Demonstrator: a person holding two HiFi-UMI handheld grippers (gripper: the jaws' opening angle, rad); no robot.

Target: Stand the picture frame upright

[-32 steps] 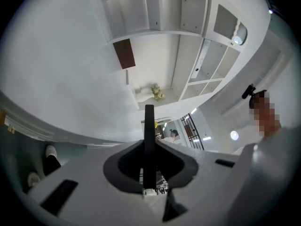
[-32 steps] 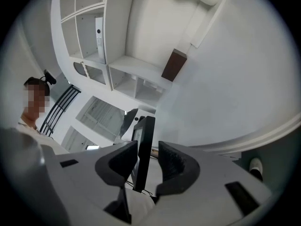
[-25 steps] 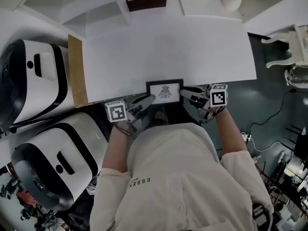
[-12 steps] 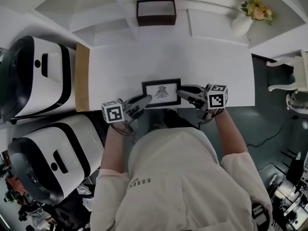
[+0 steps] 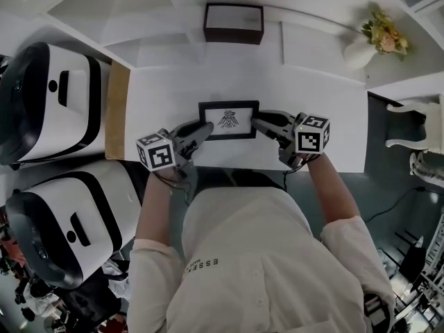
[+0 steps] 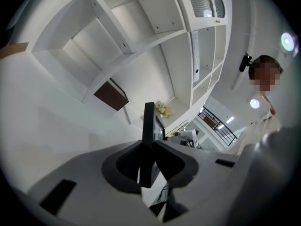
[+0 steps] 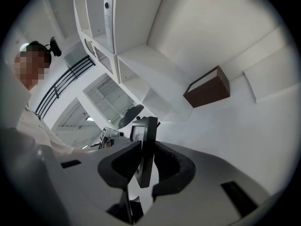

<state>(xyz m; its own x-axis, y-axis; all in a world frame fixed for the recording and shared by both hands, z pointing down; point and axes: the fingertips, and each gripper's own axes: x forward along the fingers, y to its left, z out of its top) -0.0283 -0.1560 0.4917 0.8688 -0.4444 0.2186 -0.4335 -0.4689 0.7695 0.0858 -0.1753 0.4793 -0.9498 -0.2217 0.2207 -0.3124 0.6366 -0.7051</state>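
Observation:
A small black picture frame [image 5: 228,120] with a white print is held over the near middle of the white table [image 5: 312,109], its face toward the head camera. My left gripper [image 5: 200,132] is shut on the frame's left edge, and my right gripper [image 5: 258,125] is shut on its right edge. In the left gripper view the frame [image 6: 148,131] stands edge-on, pinched between the dark pads [image 6: 171,161]. The right gripper view shows the frame [image 7: 146,147] edge-on too, clamped between that gripper's pads [image 7: 122,166]. Whether its lower edge touches the table is hidden.
A dark brown open box [image 5: 233,22] sits at the table's far edge. A white vase of flowers [image 5: 374,39] stands at the far right. A brown board [image 5: 116,109] lines the table's left edge, with two white and black machines [image 5: 48,99] beyond it.
Both grippers have carried the frame away from the near table edge, farther onto the table. The head camera has shifted, so the box and vase show lower in view.

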